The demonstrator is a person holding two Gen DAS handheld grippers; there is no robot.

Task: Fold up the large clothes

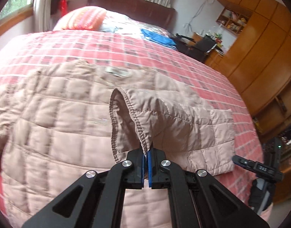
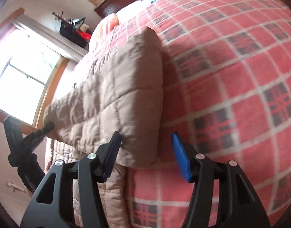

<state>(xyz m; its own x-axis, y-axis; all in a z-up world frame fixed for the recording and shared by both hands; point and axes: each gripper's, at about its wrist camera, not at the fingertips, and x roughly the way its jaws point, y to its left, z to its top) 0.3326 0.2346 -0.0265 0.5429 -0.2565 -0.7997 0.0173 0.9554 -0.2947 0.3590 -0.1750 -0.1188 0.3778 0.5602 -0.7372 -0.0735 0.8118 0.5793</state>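
Left gripper [image 1: 146,156]: clamped on jacket [image 1: 56,114] cuff, carrying sleeve across | right gripper [image 2: 145,148]: fingers wide, fold edge at 11 o'clock, free.

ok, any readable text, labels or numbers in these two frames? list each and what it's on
Nothing reads cleanly.
Sewn label inside the collar of the beige quilted jacket: print present, too blurred to read.
Marking on the right gripper, seen at the edge of the left wrist view: a few pale characters, too small to make out.
Shelf items by the wardrobe: too small for any text.
Right wrist view: no text on the plaid bedspread or on the jacket.
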